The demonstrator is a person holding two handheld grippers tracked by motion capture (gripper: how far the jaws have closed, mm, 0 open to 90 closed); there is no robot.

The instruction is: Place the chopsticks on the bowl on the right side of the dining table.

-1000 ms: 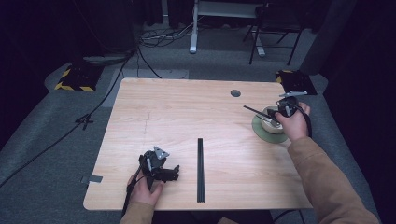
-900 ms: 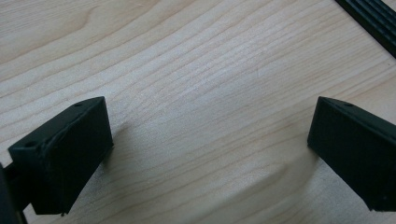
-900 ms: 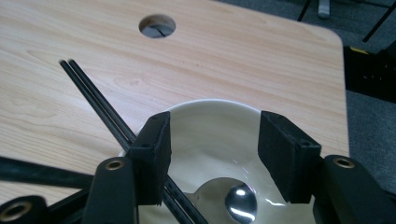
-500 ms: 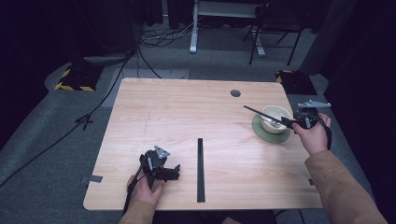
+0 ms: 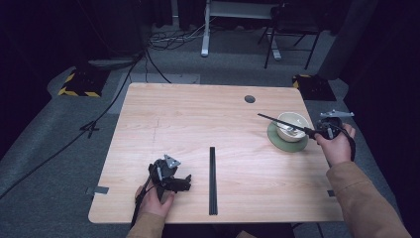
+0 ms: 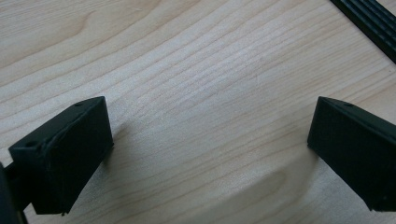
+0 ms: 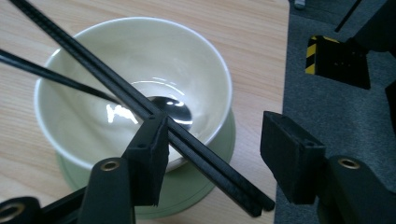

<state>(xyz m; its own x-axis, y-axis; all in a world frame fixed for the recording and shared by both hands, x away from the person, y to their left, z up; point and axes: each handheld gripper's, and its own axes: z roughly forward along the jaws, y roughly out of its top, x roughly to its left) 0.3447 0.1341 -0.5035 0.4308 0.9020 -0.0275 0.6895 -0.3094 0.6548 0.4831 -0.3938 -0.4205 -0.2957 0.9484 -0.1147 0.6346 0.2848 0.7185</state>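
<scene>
Cream bowl (image 5: 291, 126) on a green saucer (image 5: 287, 142), right of centre in the high view, near the tabletop (image 5: 198, 129) edge.

In the right gripper view the bowl (image 7: 130, 88) is glossy inside, a dark spoon (image 7: 170, 108) lying in its bottom and black chopsticks (image 7: 140, 107) slanting across its rim. The right tool (image 7: 215, 154) stands released, the chopsticks passing beside one jaw. The left tool (image 6: 205, 149), lower left in the high view (image 5: 171, 176), is released over bare wood. A second black chopstick pair (image 5: 212, 179) lies at lower centre.
</scene>
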